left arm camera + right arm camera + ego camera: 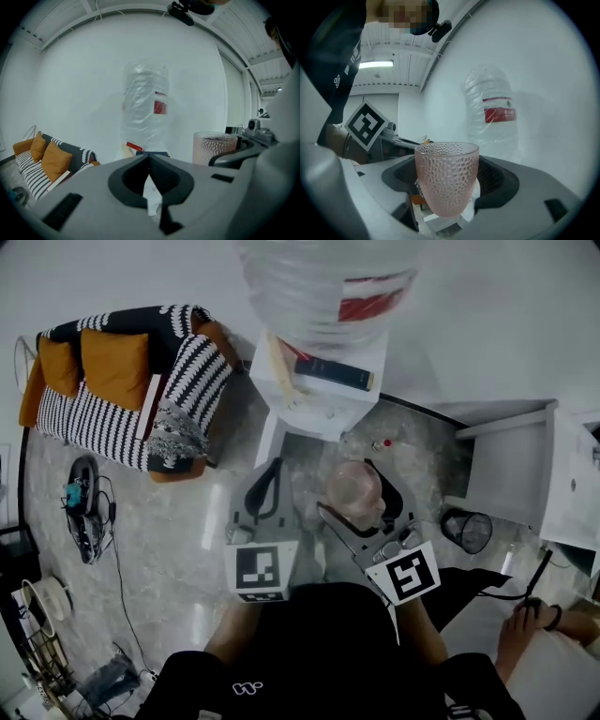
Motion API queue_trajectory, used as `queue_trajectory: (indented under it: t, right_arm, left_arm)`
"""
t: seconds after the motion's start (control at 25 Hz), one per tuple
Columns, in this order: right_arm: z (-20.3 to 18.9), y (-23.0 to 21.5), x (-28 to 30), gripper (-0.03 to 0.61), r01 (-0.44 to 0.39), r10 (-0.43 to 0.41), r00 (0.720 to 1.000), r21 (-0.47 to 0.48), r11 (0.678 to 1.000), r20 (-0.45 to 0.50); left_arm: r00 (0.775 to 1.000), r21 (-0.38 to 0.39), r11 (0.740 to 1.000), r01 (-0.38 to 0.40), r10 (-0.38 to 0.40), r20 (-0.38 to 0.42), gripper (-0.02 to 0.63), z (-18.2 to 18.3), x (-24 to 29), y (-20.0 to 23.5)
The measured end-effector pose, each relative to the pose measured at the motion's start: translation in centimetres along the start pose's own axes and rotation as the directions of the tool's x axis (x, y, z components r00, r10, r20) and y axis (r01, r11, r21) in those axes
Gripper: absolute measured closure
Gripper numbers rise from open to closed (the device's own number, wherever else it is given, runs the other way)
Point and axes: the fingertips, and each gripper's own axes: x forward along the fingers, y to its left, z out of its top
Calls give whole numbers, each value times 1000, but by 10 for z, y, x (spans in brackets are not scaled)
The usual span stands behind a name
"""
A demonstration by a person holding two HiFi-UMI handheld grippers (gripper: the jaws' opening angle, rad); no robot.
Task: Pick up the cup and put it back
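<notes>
cup point(446, 178) translucent pink, dimpled; water bottle point(492, 112) clear glossy plastic; sofa point(84, 423) striped cloth

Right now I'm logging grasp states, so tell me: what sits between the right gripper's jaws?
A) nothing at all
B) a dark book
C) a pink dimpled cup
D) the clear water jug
C: the right gripper view shows the pink dimpled cup standing upright between the jaws of the right gripper, which press against its sides.

Left tongs point(150, 164) closed; right tongs point(449, 187) clamp the cup point(446, 166).
</notes>
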Motion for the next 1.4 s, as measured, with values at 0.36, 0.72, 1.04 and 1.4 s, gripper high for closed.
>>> queue_trajectory:
  t: [0.36,0.72,1.04,1.4]
  right_arm:
    - [-156,-20,41,193,-71,71,997,12,997,-40]
    - [-299,-35,100,193,-100,100,995,30,995,-18]
    - [-419,-43,141,193,-147,148,989,23,989,-2]
    - [-520,-62,170,193,-179,180,984,-58,982,5]
  left_arm:
    - [998,-54,997,-58,57,-23,601,-141,67,4]
    - [996,-101,992,-70,64,-60,601,-292,143,26]
    - [998,-143,990,-12,4,-58,601,-402,217,41]
    - [989,-103,984,144,-145,0,601,-492,286,26]
